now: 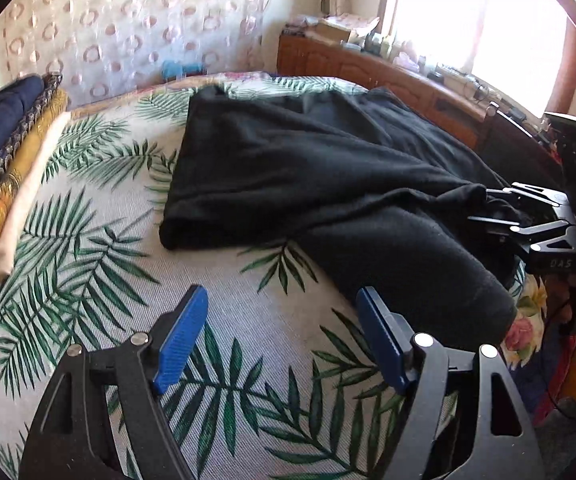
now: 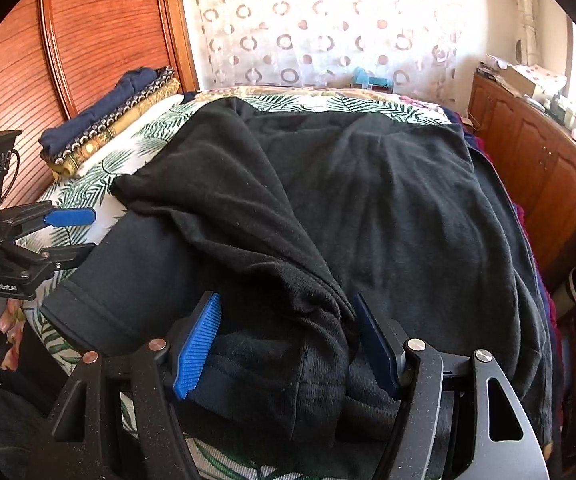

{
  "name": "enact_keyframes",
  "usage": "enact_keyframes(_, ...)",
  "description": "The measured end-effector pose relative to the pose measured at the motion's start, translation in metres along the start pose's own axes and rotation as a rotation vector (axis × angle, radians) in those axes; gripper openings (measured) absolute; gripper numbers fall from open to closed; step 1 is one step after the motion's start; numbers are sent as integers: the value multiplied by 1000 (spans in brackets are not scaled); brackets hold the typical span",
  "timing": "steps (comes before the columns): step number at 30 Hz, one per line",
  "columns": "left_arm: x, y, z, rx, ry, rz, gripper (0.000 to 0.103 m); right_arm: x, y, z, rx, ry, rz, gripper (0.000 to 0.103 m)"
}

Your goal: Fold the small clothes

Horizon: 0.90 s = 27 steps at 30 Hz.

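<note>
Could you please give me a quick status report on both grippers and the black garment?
Left gripper open, empty, over the leaf-print cover. Right gripper astride a bunched fold of the black garment; grip unclear. Garment half-folded, rumpled. Nothing in the way.

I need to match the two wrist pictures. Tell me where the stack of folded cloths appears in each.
Left wrist: stack of folded cloths at the far left edge, on the leaf-print sheet.
Right wrist: stack upper left, against the wooden panel.
Shared landmark: the black garment, right of the stack in both.
</note>
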<state>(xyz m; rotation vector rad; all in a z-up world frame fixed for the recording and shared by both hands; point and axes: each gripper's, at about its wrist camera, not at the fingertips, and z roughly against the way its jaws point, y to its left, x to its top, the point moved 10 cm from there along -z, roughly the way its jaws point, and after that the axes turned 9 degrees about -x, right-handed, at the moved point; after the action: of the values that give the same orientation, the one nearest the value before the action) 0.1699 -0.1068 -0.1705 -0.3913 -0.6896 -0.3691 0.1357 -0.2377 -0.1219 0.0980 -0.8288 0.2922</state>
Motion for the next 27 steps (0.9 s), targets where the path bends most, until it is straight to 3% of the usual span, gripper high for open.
enact_keyframes(3,0,-1,-3,21,-6,-13,80,1,3,-4,-3,6,10,58)
enact_keyframes(8,-2,-3,-6,59,14,-47,80,3,9,-3,-3,-11,43,20)
enact_keyframes(10,-2,-2,-6,55,14,-45,80,6,9,1,-14,-32,47,14)
enact_keyframes(19,-1,-5,2,10,-1,-17,80,27,10,38,-44,-180,40,7)
enact_keyframes(23,9,-15,19,-38,-81,-17,80,38,14,61,-43,-238,44,7)
enact_keyframes(27,24,-25,41,-37,-157,-51,80,46,16,87,-36,-290,49,7)
